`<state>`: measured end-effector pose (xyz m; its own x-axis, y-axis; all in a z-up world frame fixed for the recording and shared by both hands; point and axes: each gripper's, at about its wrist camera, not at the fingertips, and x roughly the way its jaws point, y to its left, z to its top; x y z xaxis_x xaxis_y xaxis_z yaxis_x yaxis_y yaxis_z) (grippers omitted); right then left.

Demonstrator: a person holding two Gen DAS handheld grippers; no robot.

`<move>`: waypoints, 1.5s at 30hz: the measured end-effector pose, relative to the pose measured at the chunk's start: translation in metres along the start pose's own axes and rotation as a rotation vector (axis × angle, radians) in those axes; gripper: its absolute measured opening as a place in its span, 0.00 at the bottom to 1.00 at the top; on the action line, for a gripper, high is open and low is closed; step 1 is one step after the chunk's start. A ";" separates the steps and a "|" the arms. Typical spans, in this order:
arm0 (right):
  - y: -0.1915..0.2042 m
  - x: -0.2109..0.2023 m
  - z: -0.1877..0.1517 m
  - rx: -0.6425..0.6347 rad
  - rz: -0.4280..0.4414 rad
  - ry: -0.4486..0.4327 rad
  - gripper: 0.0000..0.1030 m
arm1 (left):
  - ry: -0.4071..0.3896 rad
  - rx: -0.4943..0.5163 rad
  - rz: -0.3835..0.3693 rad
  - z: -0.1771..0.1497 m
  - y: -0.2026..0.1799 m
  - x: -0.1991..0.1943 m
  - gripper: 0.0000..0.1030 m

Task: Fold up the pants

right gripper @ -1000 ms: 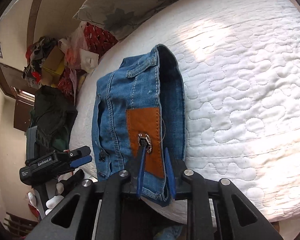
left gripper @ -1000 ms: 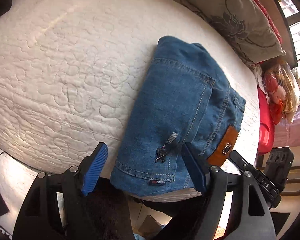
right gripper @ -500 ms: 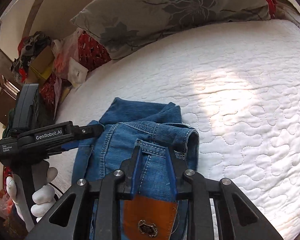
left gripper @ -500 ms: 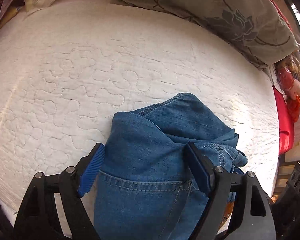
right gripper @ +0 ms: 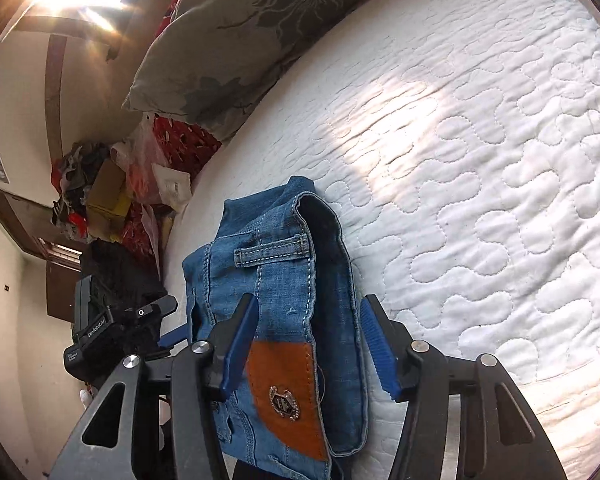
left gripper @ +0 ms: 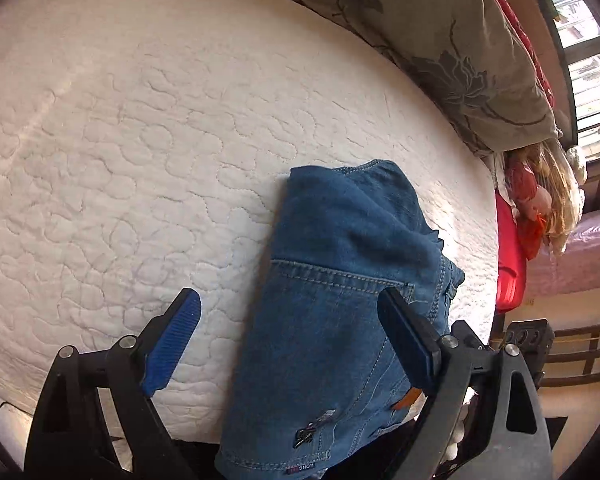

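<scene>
The blue denim pants (left gripper: 340, 300) lie folded into a compact bundle at the near edge of the white quilted mattress (left gripper: 140, 140). My left gripper (left gripper: 292, 320) is open, its blue pads spread wide over the bundle's left part. In the right wrist view the pants (right gripper: 284, 280) show the waistband, a belt loop and an orange leather patch (right gripper: 288, 392). My right gripper (right gripper: 308, 328) is open, one pad on each side of the waistband end, not clamping it. The left gripper's body (right gripper: 112, 332) shows at the left there.
A grey floral pillow (left gripper: 440, 32) lies along the mattress's far side. Red bedding and a doll (left gripper: 536, 208) sit past the right edge. Bags and boxes (right gripper: 108, 192) are piled beside the bed. The mattress edge runs just below both grippers.
My right gripper has opened and let go of the waistband. The far part of the pants was folded over toward me, and the bundle now rests on the mattress. My left gripper stayed open.
</scene>
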<state>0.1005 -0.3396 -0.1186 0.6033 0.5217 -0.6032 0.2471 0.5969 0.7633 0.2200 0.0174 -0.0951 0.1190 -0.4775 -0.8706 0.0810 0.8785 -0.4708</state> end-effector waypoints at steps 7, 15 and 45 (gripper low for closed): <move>0.039 0.006 -0.002 -0.158 -0.054 -0.024 0.09 | -0.024 0.075 0.102 -0.006 -0.032 0.008 0.65; -0.006 -0.005 -0.019 -0.022 -0.102 0.023 0.12 | -0.020 0.048 0.123 -0.007 -0.028 0.007 0.65; 0.021 -0.042 -0.080 0.005 0.010 -0.077 0.71 | 0.098 -0.116 -0.032 -0.068 0.023 0.004 0.71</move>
<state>0.0197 -0.2996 -0.0957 0.6621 0.4791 -0.5762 0.2446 0.5886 0.7705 0.1552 0.0368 -0.1187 0.0206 -0.5064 -0.8620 -0.0326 0.8614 -0.5069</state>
